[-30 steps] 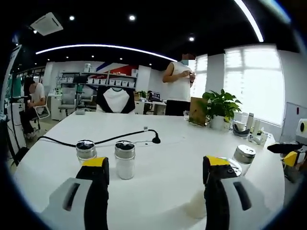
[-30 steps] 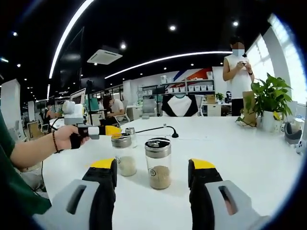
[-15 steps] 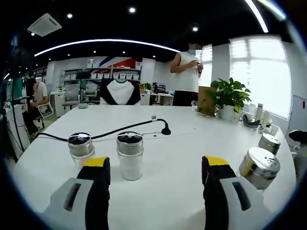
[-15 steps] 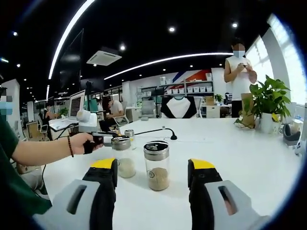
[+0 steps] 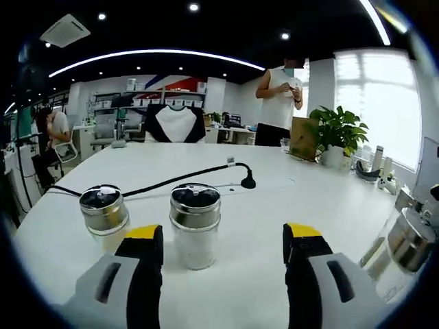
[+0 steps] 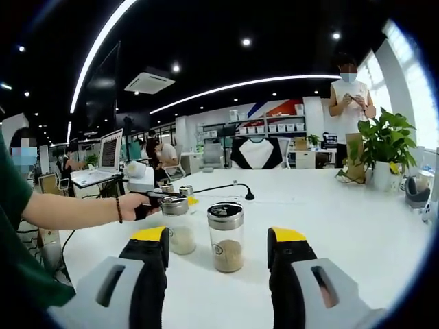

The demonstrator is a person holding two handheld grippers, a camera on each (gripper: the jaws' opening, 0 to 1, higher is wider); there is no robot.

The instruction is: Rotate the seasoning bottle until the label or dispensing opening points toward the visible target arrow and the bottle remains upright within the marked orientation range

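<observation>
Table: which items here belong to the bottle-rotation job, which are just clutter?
Job:
- seasoning bottle with white contents, nearest the left gripper
- seasoning bottle with brown contents, ahead of the right gripper
- other shaker bottles
No target arrow can be made out.

Lying about:
- black cable
- potted plant
- laptop

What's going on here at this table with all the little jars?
A person at a white table holds a two-jaw gripper in each hand. The right gripper is open, lined up on a seasoning bottle of brown granules standing upright. The left gripper is open too, facing a bottle of white powder. Neither bottle is gripped yet. A black cable lies behind them.
</observation>
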